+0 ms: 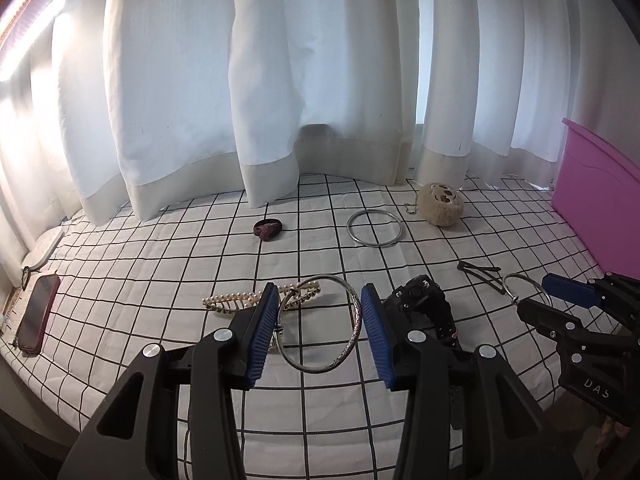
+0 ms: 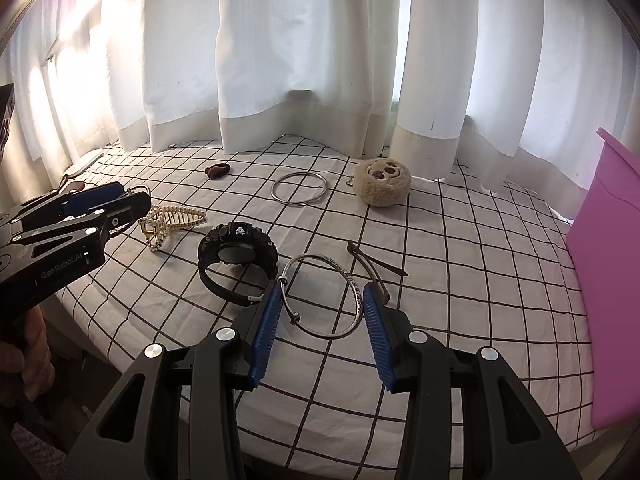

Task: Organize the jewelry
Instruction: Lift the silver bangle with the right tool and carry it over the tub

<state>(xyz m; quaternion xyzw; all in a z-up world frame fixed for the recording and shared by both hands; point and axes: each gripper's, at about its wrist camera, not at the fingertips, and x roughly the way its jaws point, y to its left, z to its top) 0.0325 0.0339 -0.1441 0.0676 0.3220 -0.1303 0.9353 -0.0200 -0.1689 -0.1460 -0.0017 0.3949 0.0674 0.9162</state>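
Left hand-held gripper (image 1: 320,322): partly open, blue pads pinching an engraved silver bangle (image 1: 344,350) across its width, above the checked bedsheet (image 1: 160,252). Right hand-held gripper (image 2: 319,318): same, clamped on a second silver bangle (image 2: 352,284) at the centre of its own view. Likely light, stiff, slick metal; prone to pivoting between pads, so gripping across the widest span looks best. Plain bangle (image 1: 375,227) at 12 o'clock; black watch (image 2: 236,254) and pearl hair clip (image 2: 176,218) at 10 o'clock. Pink box (image 2: 608,280) at 3 o'clock. Legible: "GenRobot.AI", "DAS".
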